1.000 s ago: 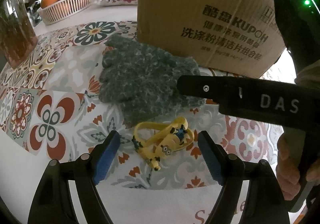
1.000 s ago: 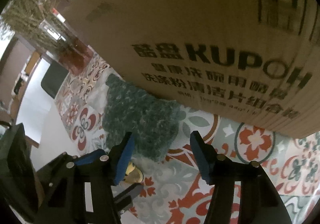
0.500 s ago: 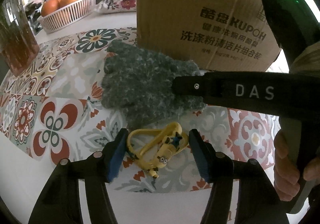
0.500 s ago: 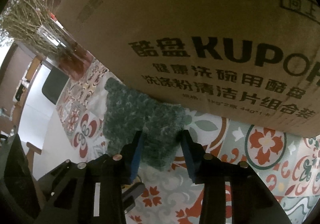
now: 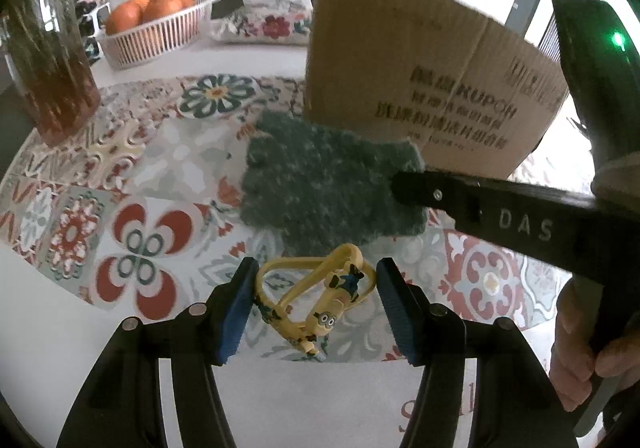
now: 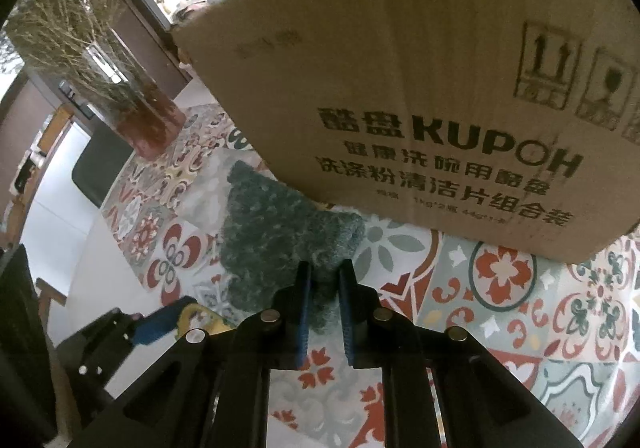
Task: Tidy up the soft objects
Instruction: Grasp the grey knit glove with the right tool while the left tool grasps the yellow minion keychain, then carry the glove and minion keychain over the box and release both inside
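Note:
A yellow rubber minion strap (image 5: 316, 304) is pinched at both ends between the blue pads of my left gripper (image 5: 316, 266), just above the patterned mat (image 5: 120, 232). Behind it lies a grey fuzzy glove (image 5: 320, 184), its fingers pointing left, against a cardboard box (image 5: 420, 80). My right gripper (image 6: 325, 272) has the cuff of the glove (image 6: 272, 232) squeezed between its pads, and its jaws are still closing. In the left wrist view the right gripper (image 5: 398, 184) reaches in from the right. The right wrist view shows the strap (image 6: 196, 318) at lower left.
The box (image 6: 400, 88) stands tall right behind the glove. A glass vase of dry twigs (image 5: 48, 80) is at the far left, with a basket of oranges (image 5: 156, 28) and a floral tissue box (image 5: 272, 20) at the back. A person's hand (image 5: 576, 348) holds the right gripper.
The left jaws closed onto the yellow strap and the right jaws closed onto the glove's cuff. Both grippers have risen a little.

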`<action>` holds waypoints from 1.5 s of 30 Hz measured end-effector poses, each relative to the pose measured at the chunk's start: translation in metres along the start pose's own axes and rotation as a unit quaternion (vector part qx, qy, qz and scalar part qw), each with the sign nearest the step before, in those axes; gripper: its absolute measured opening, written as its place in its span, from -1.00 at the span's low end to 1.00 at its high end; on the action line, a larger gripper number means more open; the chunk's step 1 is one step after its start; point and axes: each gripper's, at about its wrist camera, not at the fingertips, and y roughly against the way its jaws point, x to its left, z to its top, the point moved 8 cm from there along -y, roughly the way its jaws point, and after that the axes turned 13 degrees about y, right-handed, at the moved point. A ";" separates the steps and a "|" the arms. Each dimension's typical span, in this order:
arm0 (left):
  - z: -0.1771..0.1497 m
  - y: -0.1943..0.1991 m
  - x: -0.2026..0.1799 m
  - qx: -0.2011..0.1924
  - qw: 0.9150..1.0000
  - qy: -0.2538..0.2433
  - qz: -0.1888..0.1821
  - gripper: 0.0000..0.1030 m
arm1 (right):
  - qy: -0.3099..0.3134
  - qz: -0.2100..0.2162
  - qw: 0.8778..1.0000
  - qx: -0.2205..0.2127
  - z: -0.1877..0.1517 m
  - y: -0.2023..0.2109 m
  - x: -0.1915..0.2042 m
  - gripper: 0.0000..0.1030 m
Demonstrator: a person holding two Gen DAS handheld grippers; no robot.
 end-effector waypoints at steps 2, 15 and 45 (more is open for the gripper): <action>0.005 0.010 0.001 -0.010 1.000 0.004 -0.002 0.16 | 0.001 -0.004 1.000 -0.005 0.002 0.005 0.003 -0.74; 0.029 0.056 -0.002 -0.063 0.998 -0.001 -0.015 0.16 | 0.008 -0.036 0.999 -0.031 0.005 0.041 0.012 -0.83; 0.055 0.110 -0.055 -0.103 0.991 -0.041 -0.080 0.16 | -0.004 -0.124 0.986 -0.110 0.018 0.147 0.006 -0.84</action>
